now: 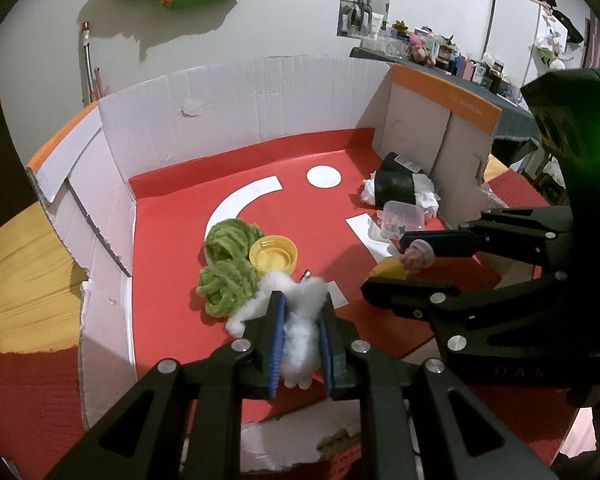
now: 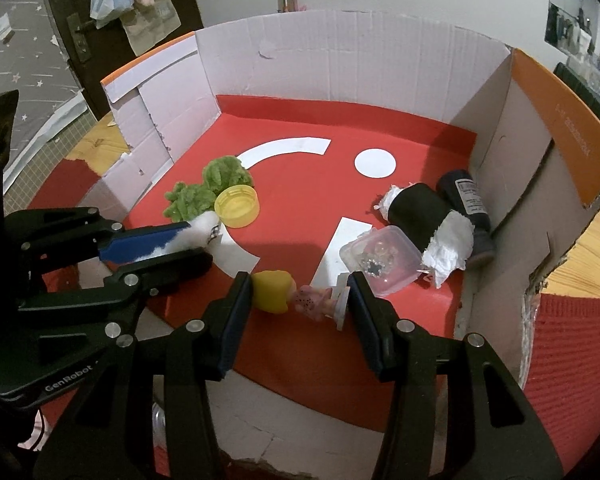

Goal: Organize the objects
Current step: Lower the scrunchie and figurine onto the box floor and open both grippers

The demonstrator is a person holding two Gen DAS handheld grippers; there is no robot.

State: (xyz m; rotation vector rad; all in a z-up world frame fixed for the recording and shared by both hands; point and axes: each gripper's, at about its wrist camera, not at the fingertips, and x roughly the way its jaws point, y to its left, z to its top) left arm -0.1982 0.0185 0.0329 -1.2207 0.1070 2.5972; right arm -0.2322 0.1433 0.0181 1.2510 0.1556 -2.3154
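An open cardboard box with a red floor holds the objects. My left gripper is shut on a white cotton tuft just above the floor, beside two green fuzzy bundles and a yellow cap. In the right wrist view the left gripper enters from the left, with the cotton tuft between its blue pads. My right gripper is shut on a small toy figure with a yellow head and a pink body, held crosswise over the floor.
A clear lidded plastic box lies just beyond the right gripper. Behind it are a black roll stuffed with white paper and a dark bottle against the right wall. White paper shapes are stuck to the red floor.
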